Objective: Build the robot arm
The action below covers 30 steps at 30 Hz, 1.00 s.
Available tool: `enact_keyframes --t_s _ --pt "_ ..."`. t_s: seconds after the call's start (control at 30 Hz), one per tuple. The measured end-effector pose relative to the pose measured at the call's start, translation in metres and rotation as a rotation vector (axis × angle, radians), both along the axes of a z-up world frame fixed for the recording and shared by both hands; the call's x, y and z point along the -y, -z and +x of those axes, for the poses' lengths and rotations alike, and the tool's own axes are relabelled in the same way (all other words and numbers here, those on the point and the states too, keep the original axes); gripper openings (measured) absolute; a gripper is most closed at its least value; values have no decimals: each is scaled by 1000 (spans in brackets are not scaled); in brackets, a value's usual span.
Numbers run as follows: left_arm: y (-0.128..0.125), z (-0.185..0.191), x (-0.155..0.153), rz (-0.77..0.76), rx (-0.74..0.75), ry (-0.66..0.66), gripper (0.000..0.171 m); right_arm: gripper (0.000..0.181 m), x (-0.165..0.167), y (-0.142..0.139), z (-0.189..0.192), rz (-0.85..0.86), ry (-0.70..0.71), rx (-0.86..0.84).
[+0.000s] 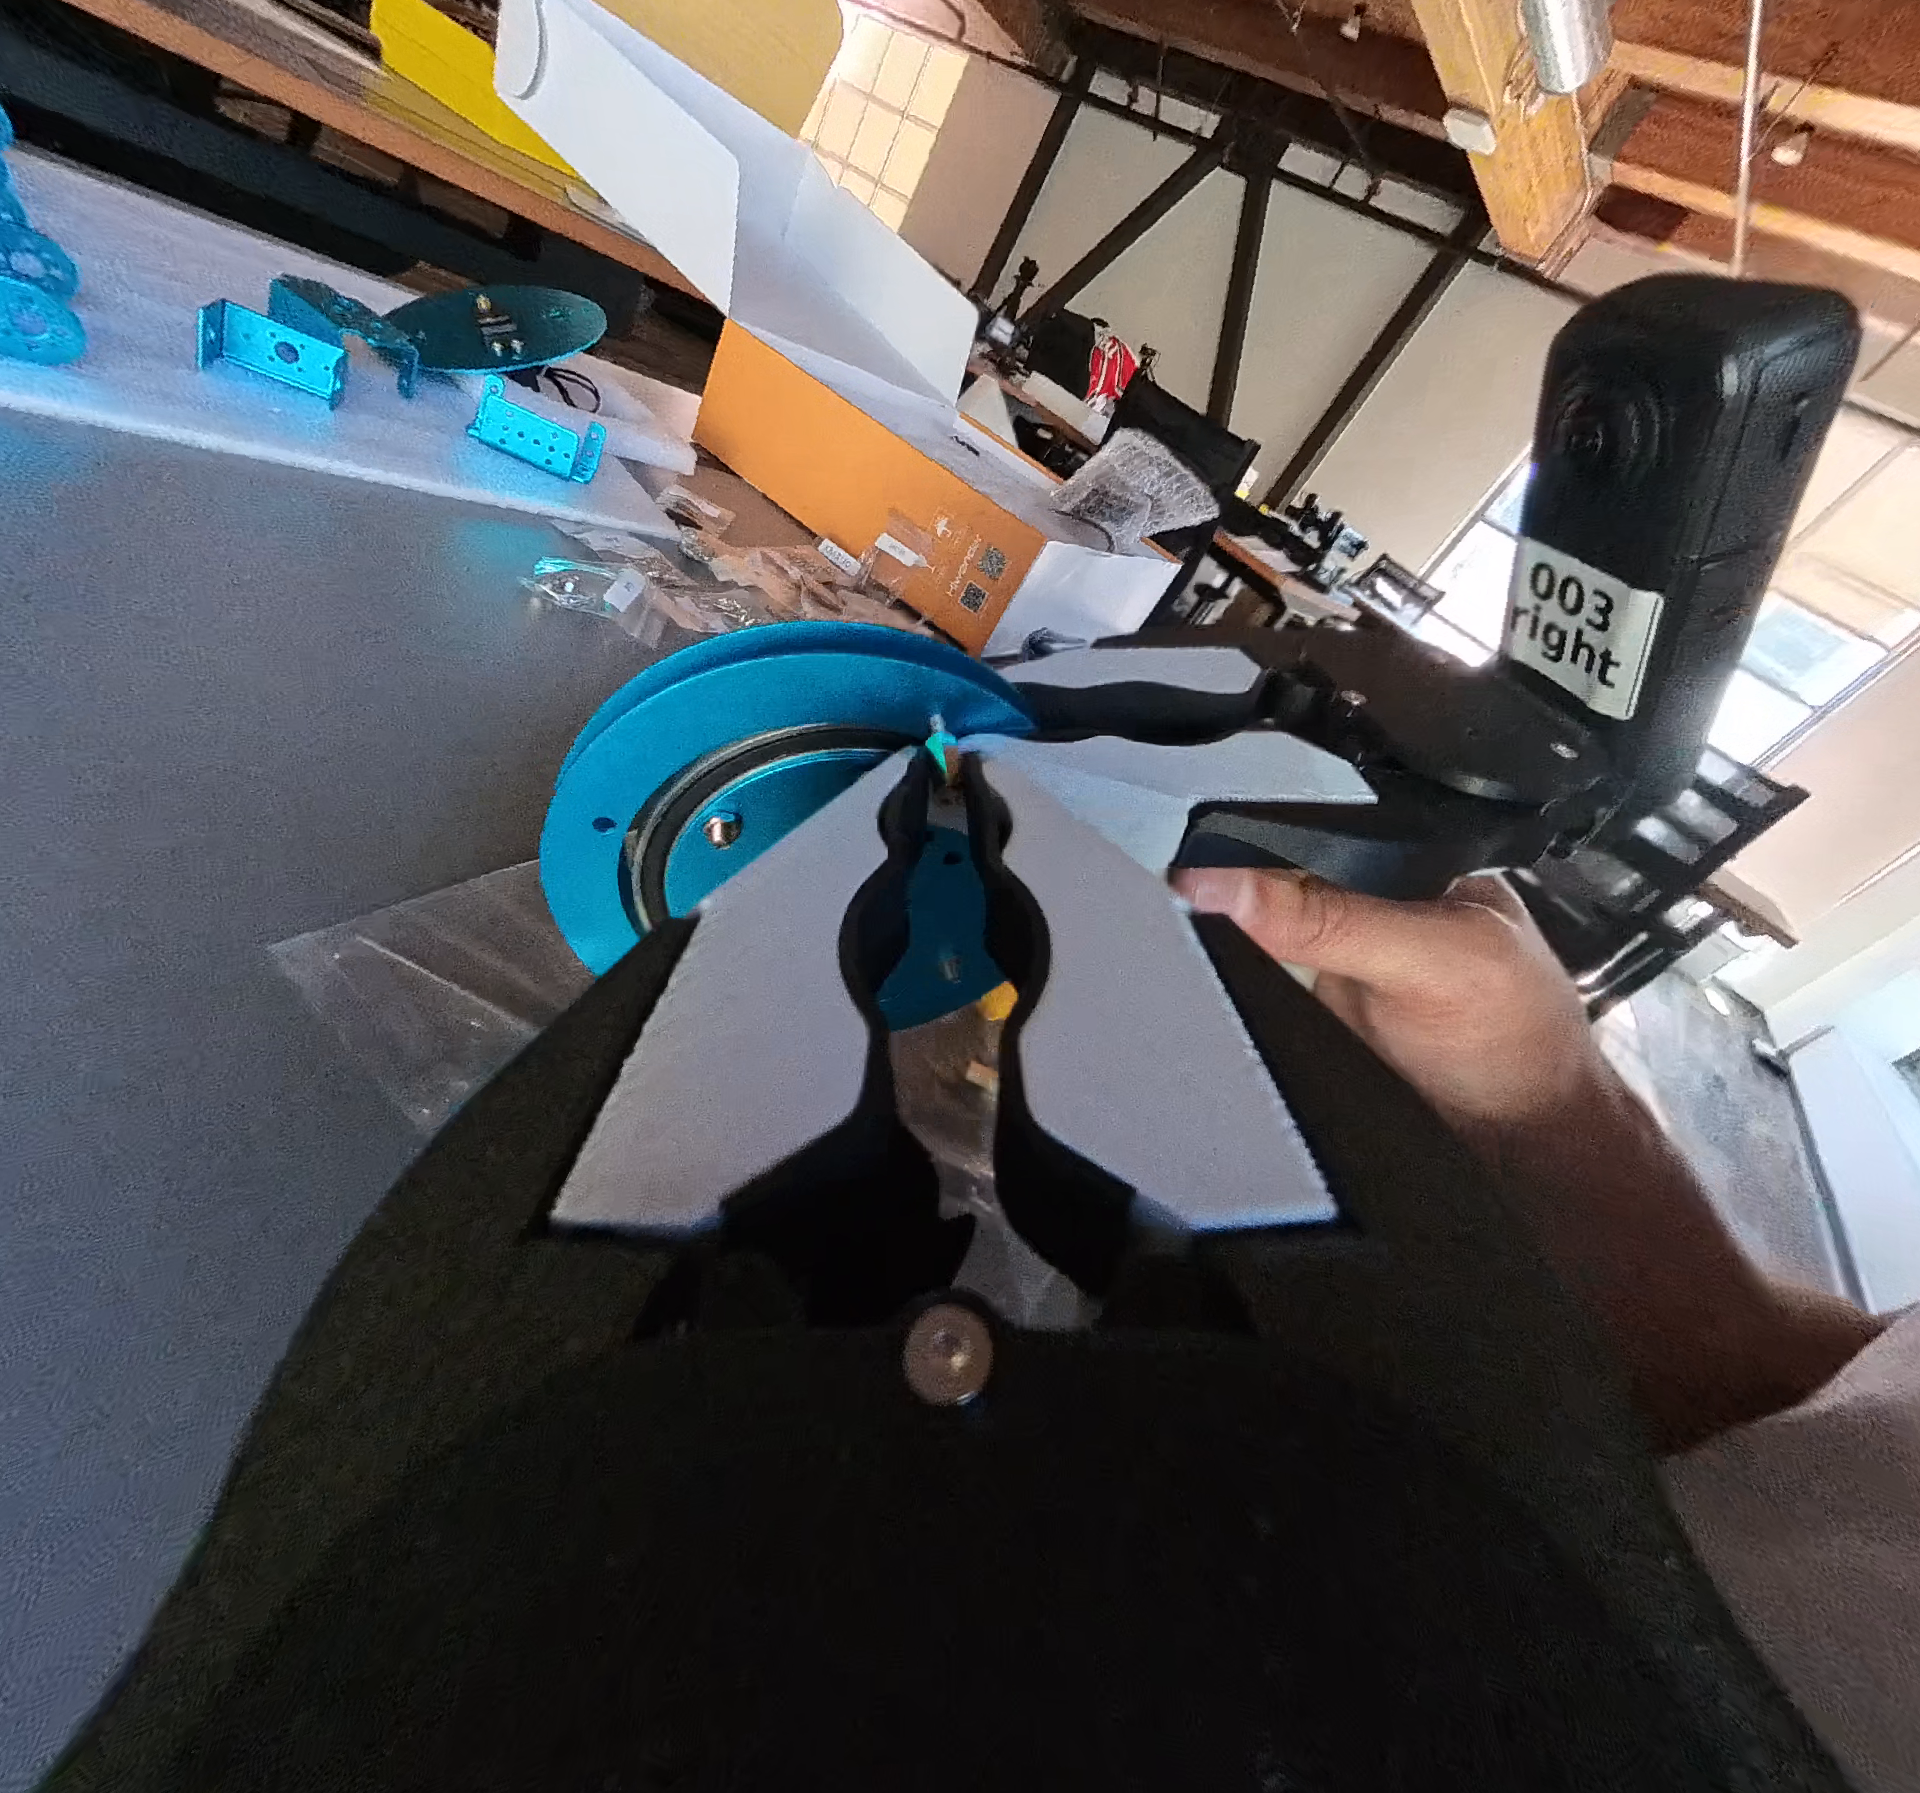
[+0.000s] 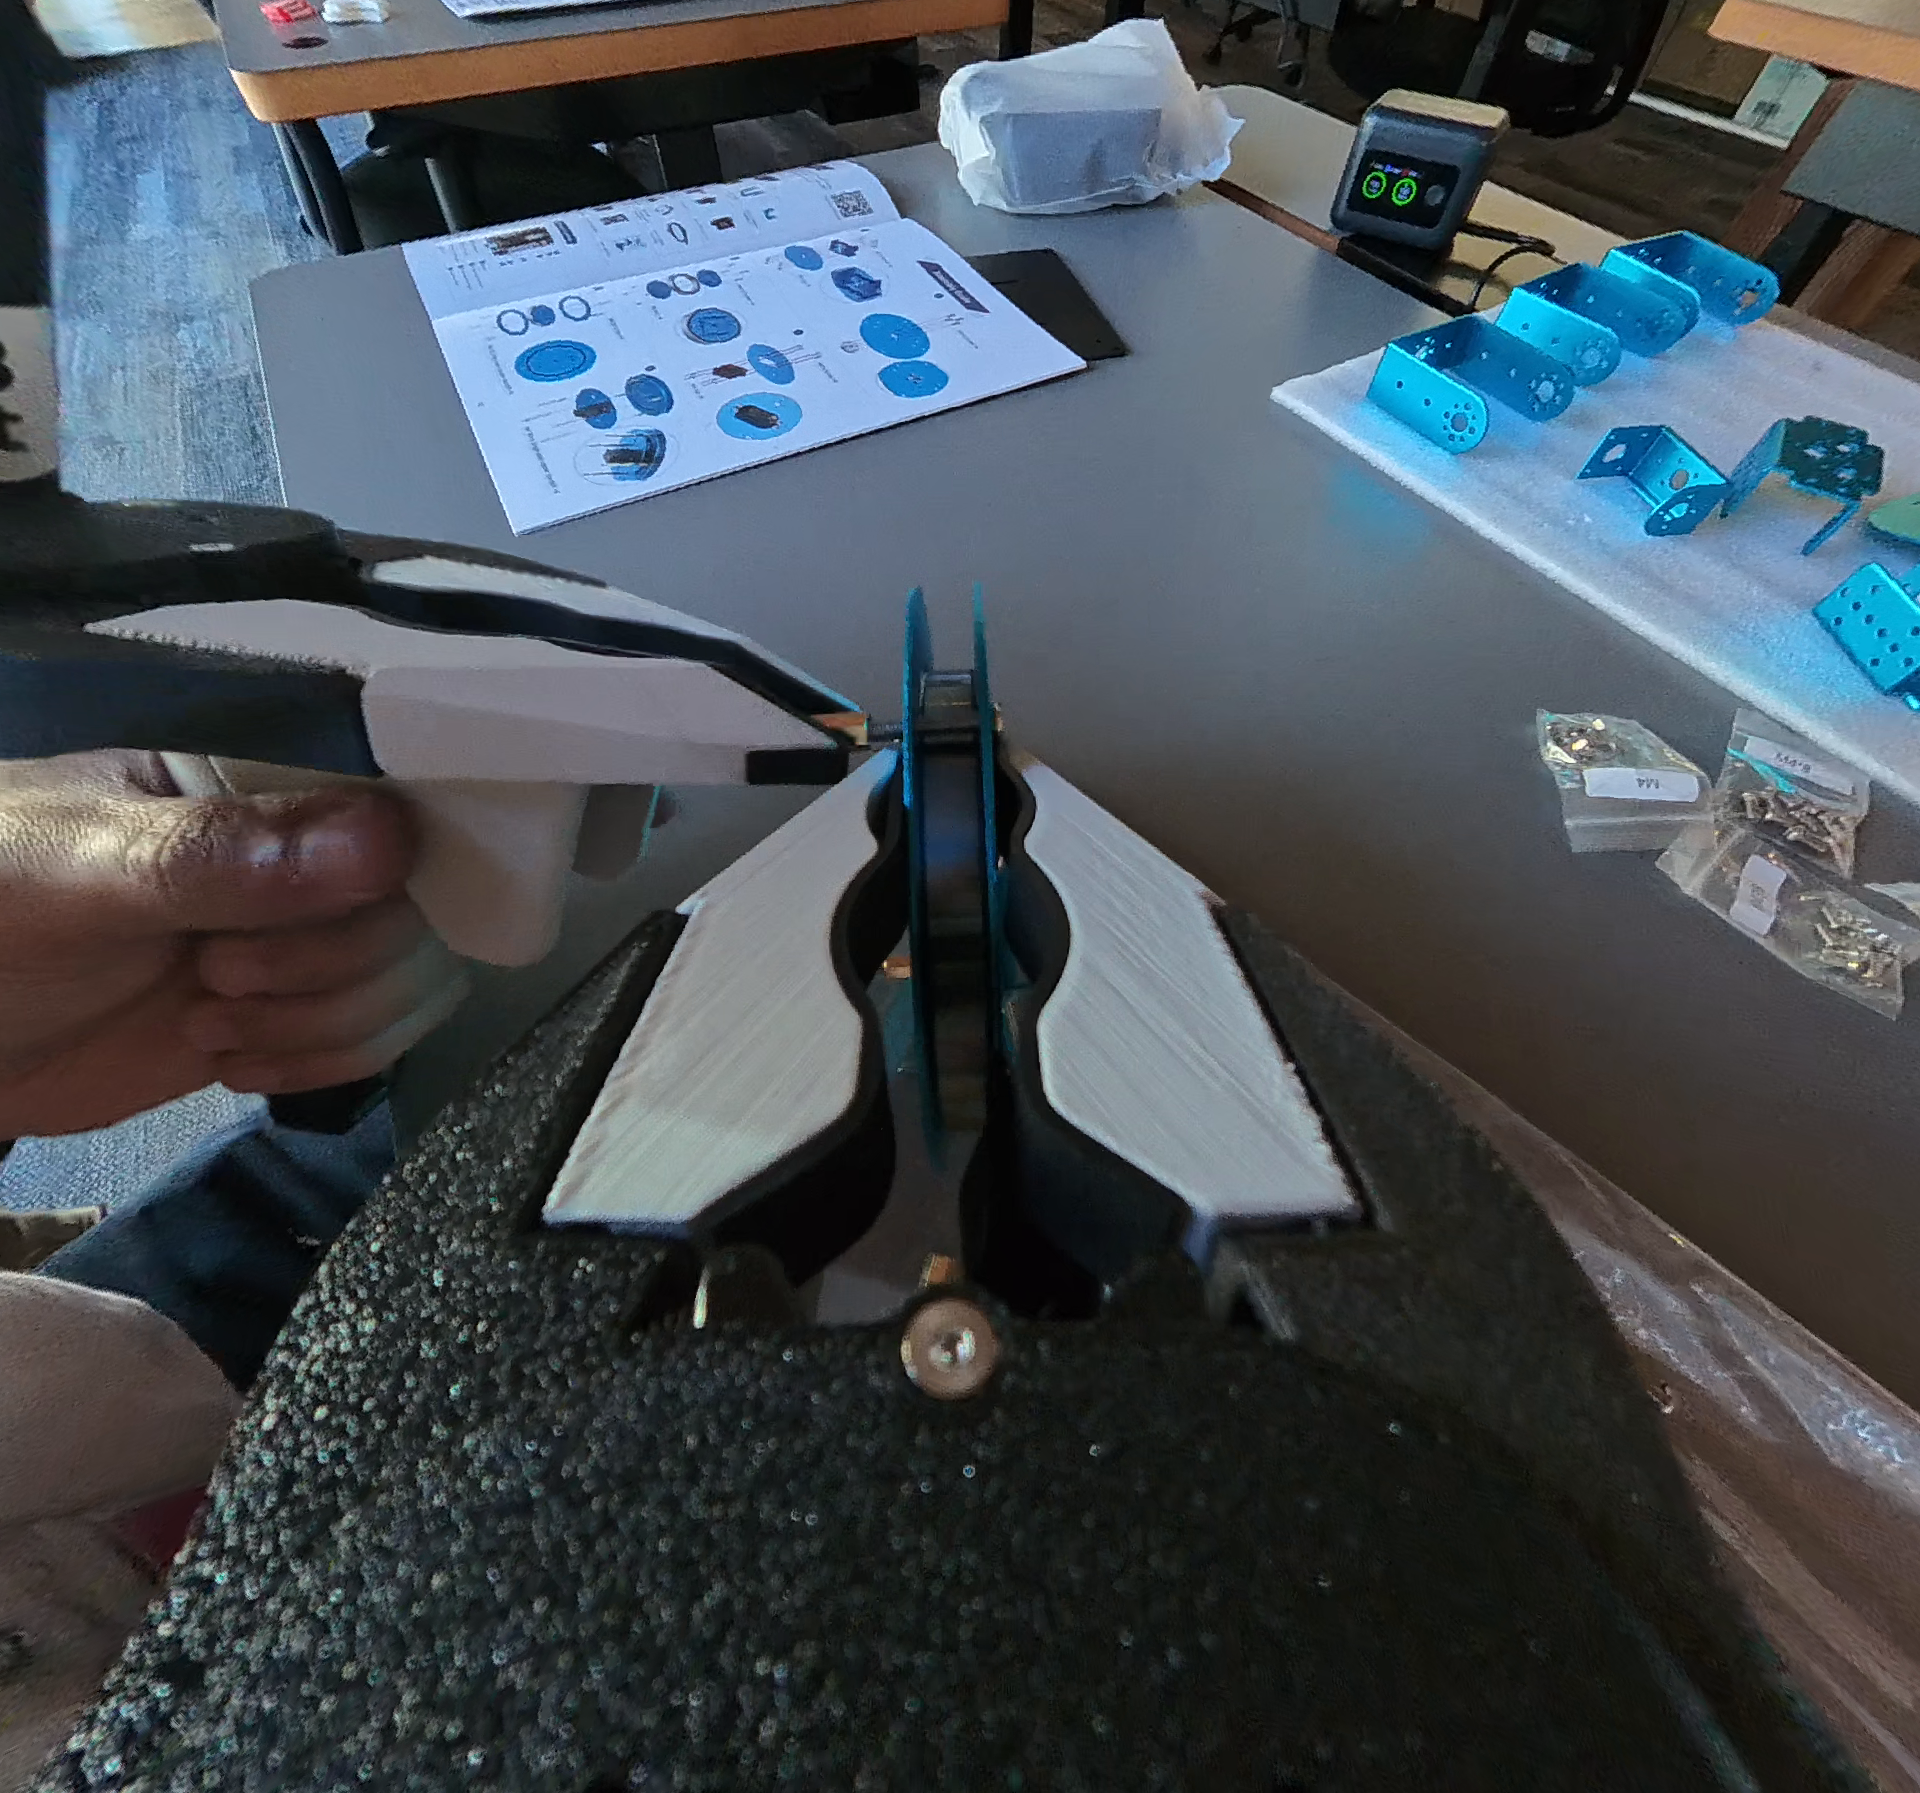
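Edgewise, blue disc assembly (image 2: 943, 808) clamped in right claw (image 2: 951, 767), left claw (image 1: 943, 756) perhaps pinching screw

Bare grey table (image 2: 1195, 538) ahead, blue brackets (image 2: 1558, 341) crowding right, manual (image 2: 727, 330) beyond

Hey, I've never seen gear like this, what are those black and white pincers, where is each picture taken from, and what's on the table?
They are two hand-held grippers, each carrying a camera that looks along its fingers. One picture comes from the left gripper, the other from the right gripper. The right one is shut on a blue disc assembly, held edge-on. The left one pinches a small screw against that assembly's side. On the grey table lie an open instruction booklet, blue metal brackets on a white foam sheet, and bags of screws.
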State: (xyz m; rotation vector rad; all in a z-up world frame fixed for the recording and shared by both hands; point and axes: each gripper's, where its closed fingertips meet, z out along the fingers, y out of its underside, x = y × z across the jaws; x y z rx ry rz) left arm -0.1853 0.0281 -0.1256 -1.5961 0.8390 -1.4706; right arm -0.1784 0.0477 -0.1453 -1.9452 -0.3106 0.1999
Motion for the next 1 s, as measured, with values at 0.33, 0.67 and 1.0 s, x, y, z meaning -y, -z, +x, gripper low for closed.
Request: enact_keyframes --t_s 0.33,0.67,1.0 --pt "0 5 -7 52 -105 116 4 17 -5 -2 7 118 73 44" --pt "1 14 -3 50 -121 205 4 16 -5 -3 15 149 105 53" --pt "0 13 0 195 -133 151 4 13 -4 -1 11 89 101 -67"
